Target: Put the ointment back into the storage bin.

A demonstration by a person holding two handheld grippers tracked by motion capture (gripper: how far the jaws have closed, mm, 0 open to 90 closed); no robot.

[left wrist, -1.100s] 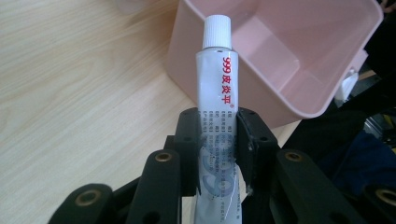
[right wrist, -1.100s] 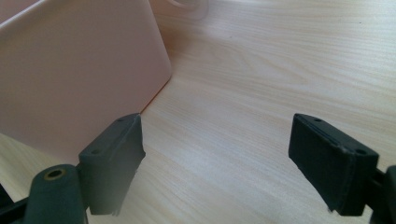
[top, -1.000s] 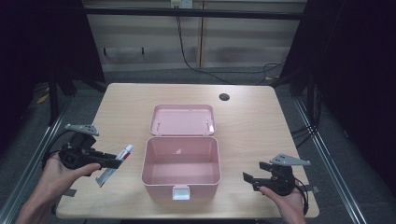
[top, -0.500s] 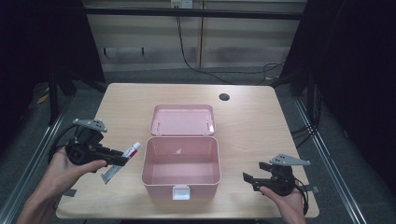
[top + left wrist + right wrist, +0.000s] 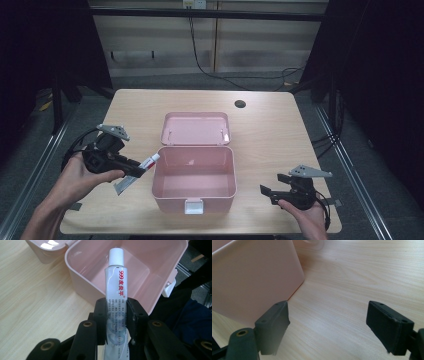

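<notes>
A pink plastic box (image 5: pixel 194 197) stands open in the middle of the table, its lid (image 5: pixel 195 128) folded back. My left gripper (image 5: pixel 136 171) is shut on a white ointment tube (image 5: pixel 145 164) with red lettering, held just left of the box. In the left gripper view the tube (image 5: pixel 116 287) points its white cap over the box's rim (image 5: pixel 82 282), and the left gripper (image 5: pixel 117 312) clamps its lower half. My right gripper (image 5: pixel 266 192) rests open near the table's front right, beside the box. In the right gripper view the right gripper (image 5: pixel 327 325) has bare wood between its jaws and the box wall (image 5: pixel 254 277) at left.
The wooden table (image 5: pixel 280 145) has a round cable hole (image 5: pixel 240 104) at the back right. Metal rails run along both sides of the table. A white latch (image 5: pixel 194 206) sits on the box's front.
My left gripper has lifted and carried the tube rightward toward the box, its cap now at the box's left rim. The right gripper has stayed put.
</notes>
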